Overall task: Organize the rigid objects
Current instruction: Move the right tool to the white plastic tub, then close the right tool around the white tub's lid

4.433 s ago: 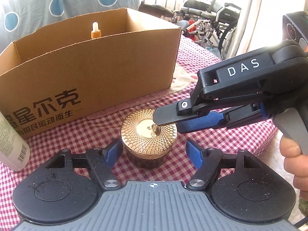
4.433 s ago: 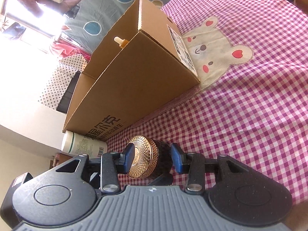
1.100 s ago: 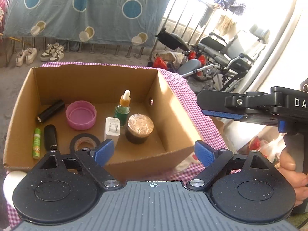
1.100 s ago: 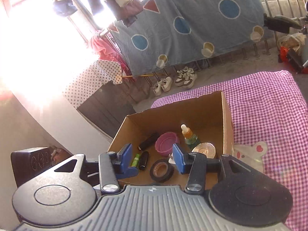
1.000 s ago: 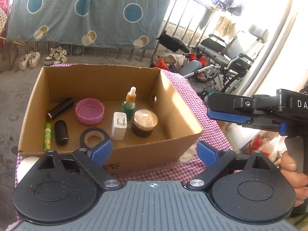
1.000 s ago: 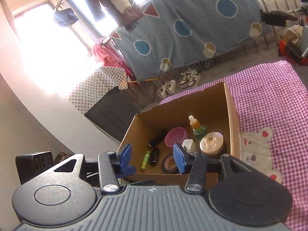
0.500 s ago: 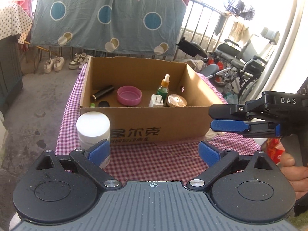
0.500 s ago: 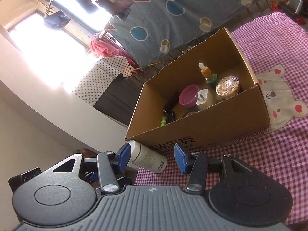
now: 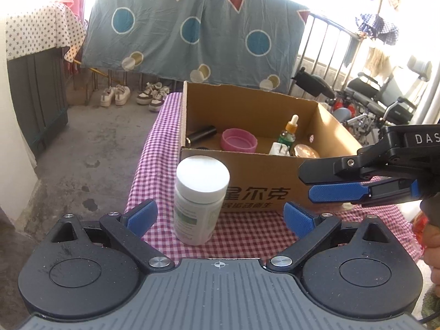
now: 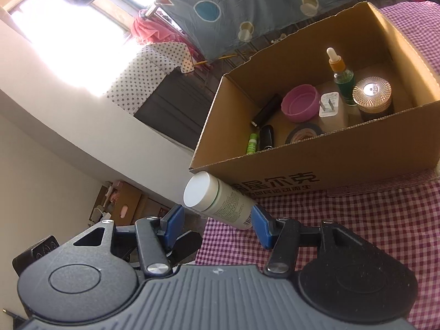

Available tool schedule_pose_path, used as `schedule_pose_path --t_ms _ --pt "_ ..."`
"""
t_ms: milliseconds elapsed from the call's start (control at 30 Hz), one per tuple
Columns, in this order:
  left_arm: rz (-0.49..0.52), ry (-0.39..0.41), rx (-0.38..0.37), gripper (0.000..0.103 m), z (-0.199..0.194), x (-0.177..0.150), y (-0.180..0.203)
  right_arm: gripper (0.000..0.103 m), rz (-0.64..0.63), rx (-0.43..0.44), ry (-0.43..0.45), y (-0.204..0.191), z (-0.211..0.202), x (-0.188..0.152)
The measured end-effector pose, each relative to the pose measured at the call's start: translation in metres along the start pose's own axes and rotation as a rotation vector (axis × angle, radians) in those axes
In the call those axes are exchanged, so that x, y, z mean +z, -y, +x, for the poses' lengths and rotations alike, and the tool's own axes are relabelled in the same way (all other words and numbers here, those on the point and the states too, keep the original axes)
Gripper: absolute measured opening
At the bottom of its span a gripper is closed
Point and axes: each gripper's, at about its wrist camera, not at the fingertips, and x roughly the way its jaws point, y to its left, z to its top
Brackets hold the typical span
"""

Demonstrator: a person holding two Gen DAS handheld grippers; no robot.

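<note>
1. The white bottle (image 9: 200,198) looks like a rigid plastic supplement jar. I'd guess it is light and stiff, smooth enough to slip a little, and not fragile. It is tall for its base, so a nudge near the top could tip it.
2. The best place to take hold is, I'd say, the straight labelled body below the cap, pads on opposite sides. The wide cap overhangs and would give a poorer seat.
3. In looks it has a broad flat white lid, a thin green ring under it, and a pale label with small print and a barcode (image 10: 217,199).
4. It stands upright on the checked tablecloth (image 9: 247,233), just in front of the left end of the cardboard box (image 9: 261,181), apart from the front wall as far as I can tell.
5. The left gripper (image 9: 220,217) has its jaws spread wide and empty. The bottle sits ahead of them, toward the left finger.
6. The right gripper (image 10: 217,224) has just been widening its jaws. The bottle shows between its blue pads (image 10: 173,224) in its own view, but I see no pressing, so nothing is held.
7. The box already holds a dropper bottle (image 10: 341,75), a gold-lidded jar (image 10: 372,96), a pink lid (image 10: 299,103), a white plug (image 10: 331,110), tape and small tubes.
</note>
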Motion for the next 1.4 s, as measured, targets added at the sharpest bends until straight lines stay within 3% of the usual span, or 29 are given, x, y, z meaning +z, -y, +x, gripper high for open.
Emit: schedule_pose_path --t_ms 167,400,767,833,1400 --pt "-0.006 -0.015 0.012 0.096 0.019 0.001 -0.011 0.057 -0.033 -0.003 -0.017 -0.014 0.025 0.011" --pt "0.002 -0.072 -0.016 0.081 0.047 0.003 -0.013 0.057 -0.002 -0.026 -0.052 -0.014 0.059 0.02" --pt "-0.001 -0.087 0.002 0.062 0.061 0.008 -0.014 0.056 -0.007 -0.056 -0.078 -0.013 0.084 0.025" --pt "-0.001 -0.091 0.01 0.059 0.062 0.007 -0.014 0.052 -0.014 -0.053 -0.082 -0.012 0.086 0.025" --pt "0.001 -0.058 0.028 0.054 0.044 0.008 -0.003 0.047 -0.006 -0.004 -0.074 -0.016 0.076 0.021"
